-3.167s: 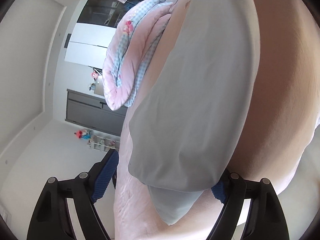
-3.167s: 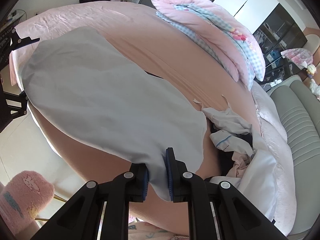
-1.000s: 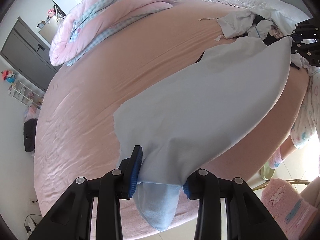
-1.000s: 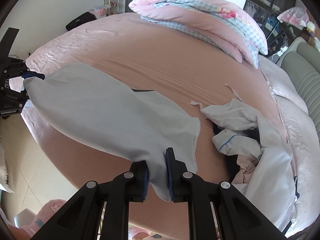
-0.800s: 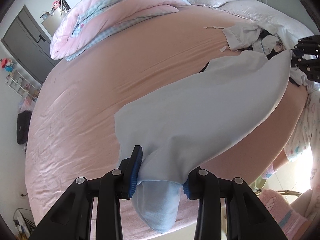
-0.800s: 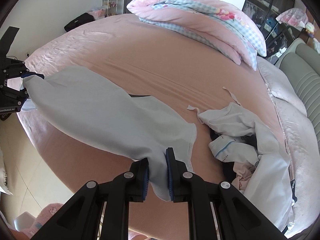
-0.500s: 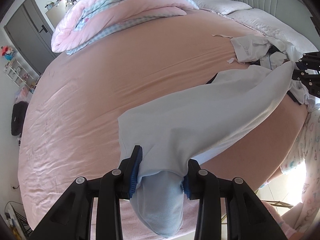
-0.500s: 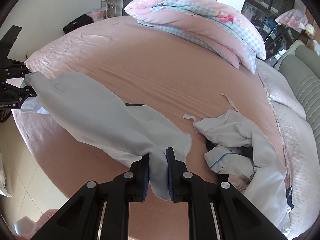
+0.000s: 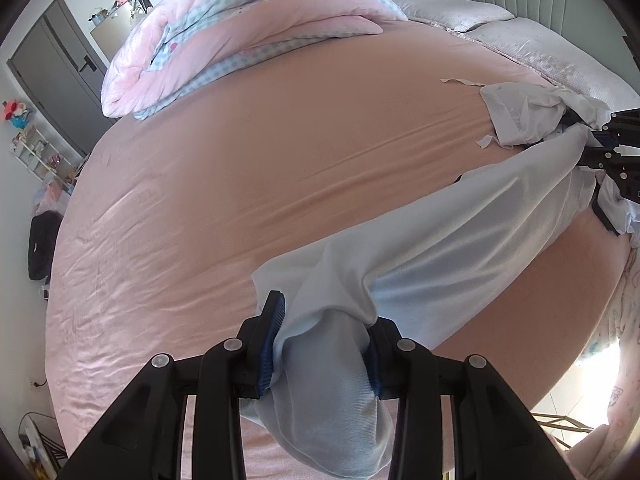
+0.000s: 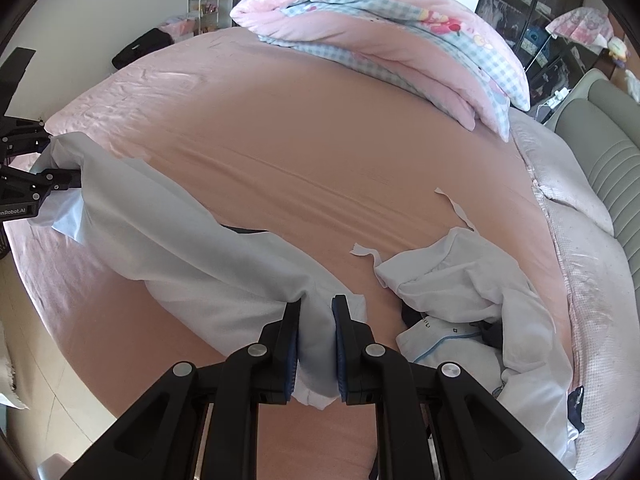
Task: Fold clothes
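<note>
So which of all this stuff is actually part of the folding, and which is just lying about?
In the job:
- light blue garment, stretched between both claws
- left claw
- right claw
- pile of unfolded clothes

Just lying about:
- pink checked quilt
- pink bedsheet
- grey headboard

garment: pale blue cloth, matt, we can see a fine knit weave up close
bed sheet: pink cloth, smooth with a slight sheen
quilt: fluffy pink cloth, checked cotton-looking panels
left gripper: matt black plastic, ribbed blue pads
headboard: padded, looks like smooth leatherette to us
</note>
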Available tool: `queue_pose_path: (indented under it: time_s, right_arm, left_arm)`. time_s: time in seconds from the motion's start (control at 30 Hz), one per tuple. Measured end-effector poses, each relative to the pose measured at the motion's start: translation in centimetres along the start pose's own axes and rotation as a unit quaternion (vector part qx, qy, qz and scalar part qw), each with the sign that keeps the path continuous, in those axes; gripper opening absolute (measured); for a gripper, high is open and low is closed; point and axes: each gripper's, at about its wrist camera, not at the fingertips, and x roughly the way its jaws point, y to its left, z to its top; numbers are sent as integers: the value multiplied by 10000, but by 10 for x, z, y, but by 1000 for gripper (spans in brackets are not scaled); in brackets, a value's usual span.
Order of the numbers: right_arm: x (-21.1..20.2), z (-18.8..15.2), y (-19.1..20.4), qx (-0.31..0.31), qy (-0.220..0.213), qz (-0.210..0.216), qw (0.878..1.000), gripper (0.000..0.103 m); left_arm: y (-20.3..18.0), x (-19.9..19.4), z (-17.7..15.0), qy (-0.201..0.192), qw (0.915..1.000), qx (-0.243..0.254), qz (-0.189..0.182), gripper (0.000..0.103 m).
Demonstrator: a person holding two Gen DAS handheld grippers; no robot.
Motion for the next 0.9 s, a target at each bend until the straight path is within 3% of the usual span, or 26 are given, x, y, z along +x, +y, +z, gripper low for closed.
queue_pose_path:
  time_s: [0.27,0.53,0.77,0.9]
  right_arm:
    - [19,11,-10,197,191,153,9995,13]
    - [41,19,-19,477,446,406,9970,14]
    - [64,26,-18,431,711,369,9959,16]
    - [76,26,-22,490,817,297,9950,28]
  left_arm:
    - [3,16,5,119,9999,13,2,33]
    - [17,37,0,381,9978,-296,-463,35]
    - [34,59,-5,673,9920,-616,-871,52]
    - [47,70,-11,820,9850,-937,-1198,58]
